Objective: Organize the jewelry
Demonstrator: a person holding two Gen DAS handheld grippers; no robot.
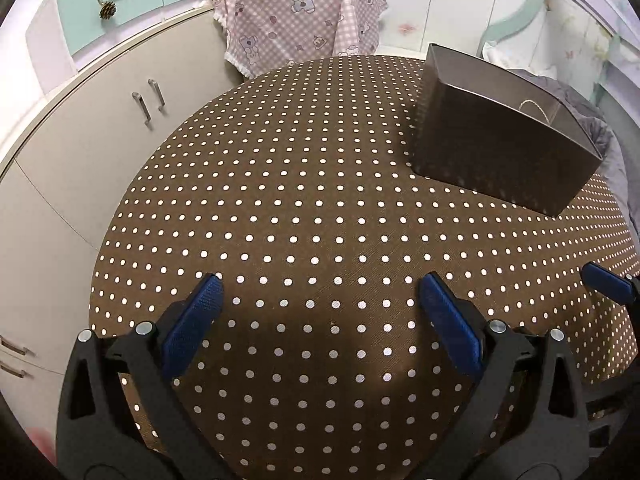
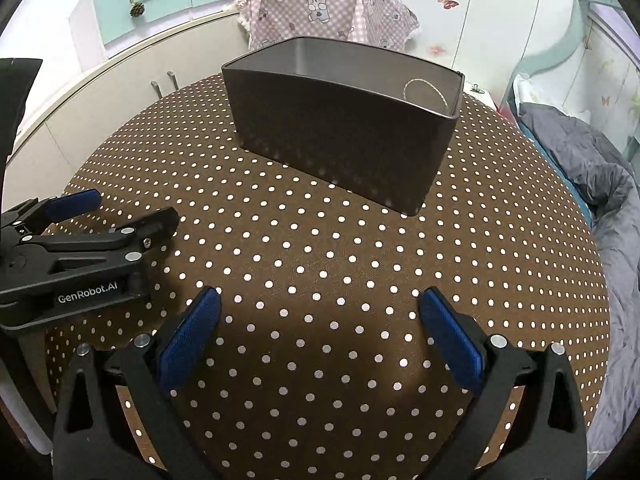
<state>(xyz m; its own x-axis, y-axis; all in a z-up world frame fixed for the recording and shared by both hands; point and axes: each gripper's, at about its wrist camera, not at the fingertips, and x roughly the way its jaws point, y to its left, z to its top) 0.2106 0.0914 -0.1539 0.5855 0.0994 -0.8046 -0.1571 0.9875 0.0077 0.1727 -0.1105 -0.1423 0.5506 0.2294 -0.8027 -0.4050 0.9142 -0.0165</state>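
A dark brown open box [image 1: 496,148] [image 2: 344,140] stands on the polka-dot tablecloth [image 1: 312,220] [image 2: 340,264], far right in the left wrist view and straight ahead in the right wrist view. Inside it, a thin pale loop, perhaps a bracelet [image 2: 425,90] [image 1: 534,110], leans against the right inner wall. My left gripper [image 1: 320,284] is open over bare cloth and holds nothing; it also shows from the side as the left gripper [image 2: 120,210]. My right gripper [image 2: 320,298] is open and holds nothing, well short of the box. One right fingertip [image 1: 604,278] shows at the edge.
Beyond the table stand grey cabinets [image 1: 100,128] and mint drawers [image 2: 132,4]. A pink checked cloth [image 1: 296,12] drapes something behind the table. A grey blanket [image 2: 592,168] lies on a bed at the right.
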